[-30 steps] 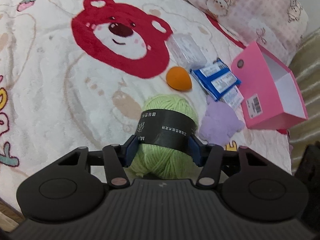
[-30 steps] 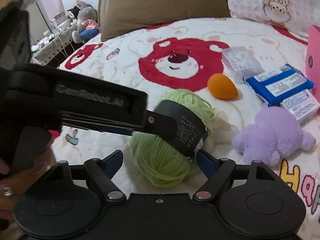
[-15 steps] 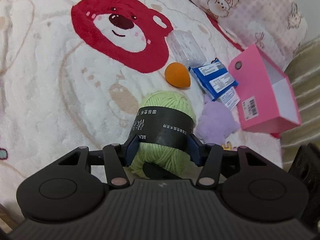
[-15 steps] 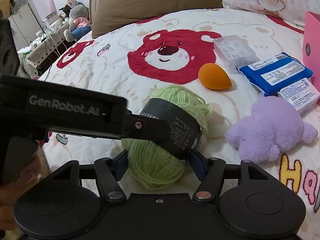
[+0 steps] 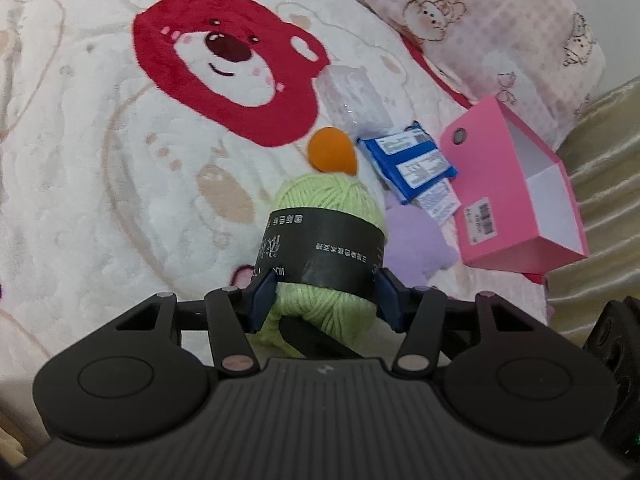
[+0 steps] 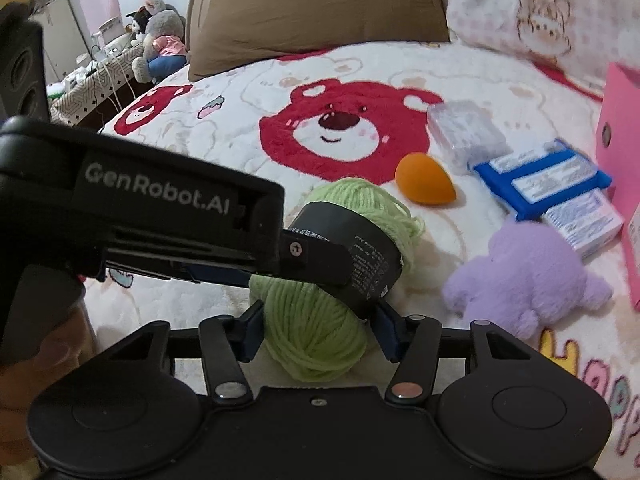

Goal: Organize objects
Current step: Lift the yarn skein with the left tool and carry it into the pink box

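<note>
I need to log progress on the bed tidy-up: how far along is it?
Early, it seems. The pink box looks empty, so nothing appears put away. In hand: the green yarn ball, gripped by the left claw, with the right claw closing on it too. Left on the blanket: orange sponge, blue packets, purple plush, clear case.

Left gripper (image 5: 325, 298) level, blue pads pressed on both sides of the green yarn ball (image 5: 326, 216), right gripper (image 6: 318, 326) low beneath it, its pads closed against the ball's lower half, left gripper body crossing the right view from the left edge
</note>
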`<state>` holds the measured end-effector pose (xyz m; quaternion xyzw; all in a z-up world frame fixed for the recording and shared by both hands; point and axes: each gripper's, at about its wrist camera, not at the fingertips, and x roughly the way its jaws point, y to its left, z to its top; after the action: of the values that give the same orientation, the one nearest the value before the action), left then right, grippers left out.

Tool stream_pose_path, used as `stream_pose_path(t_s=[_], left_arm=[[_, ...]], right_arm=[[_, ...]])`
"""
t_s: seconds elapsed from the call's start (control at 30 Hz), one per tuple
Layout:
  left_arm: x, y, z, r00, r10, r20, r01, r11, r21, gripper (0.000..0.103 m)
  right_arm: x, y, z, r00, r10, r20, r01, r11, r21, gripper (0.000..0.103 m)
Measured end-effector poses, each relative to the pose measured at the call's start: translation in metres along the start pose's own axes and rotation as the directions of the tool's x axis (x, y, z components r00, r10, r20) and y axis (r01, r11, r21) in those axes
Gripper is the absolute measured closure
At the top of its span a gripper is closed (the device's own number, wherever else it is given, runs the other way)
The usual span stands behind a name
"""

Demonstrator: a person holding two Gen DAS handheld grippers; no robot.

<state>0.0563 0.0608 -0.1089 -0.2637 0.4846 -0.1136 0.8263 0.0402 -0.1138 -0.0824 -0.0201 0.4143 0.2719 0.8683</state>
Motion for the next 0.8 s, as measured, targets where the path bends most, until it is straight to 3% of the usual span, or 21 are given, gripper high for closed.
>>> stream_pose_path(t_s=[0.17,0.43,0.63,0.8], left_arm=[[0.0,-0.017,-0.005,0.999,0.041,-0.017,-0.04,0.998,0.055,0.05],[-0.003,-0.029,-0.008,0.999,0.002,-0.038,0.0,0.997,0.074,0.05],[-0.008,-0.044,-0.008,0.999,0.006,-0.053,-0.002,0.997,0.075,0.05],[-0.015,-0.062,-0.008,0.999,-0.004,-0.036,0.007,0.996,0.084,0.051]], right_arm=[[-0.01,-0.004,-0.004,1.0,-0.002,0.004,0.002,1.0,-0.014,0.043],[-0.026,-0.015,-0.005,1.0,0.0,0.013,0.0,1.0,-0.013,0.043],[-0.039,-0.015,-0.001,1.0,0.007,0.016,-0.006,0.995,-0.099,0.042],[-0.054,-0.023,0.006,1.0,0.014,0.02,-0.012,0.995,-0.104,0.042]])
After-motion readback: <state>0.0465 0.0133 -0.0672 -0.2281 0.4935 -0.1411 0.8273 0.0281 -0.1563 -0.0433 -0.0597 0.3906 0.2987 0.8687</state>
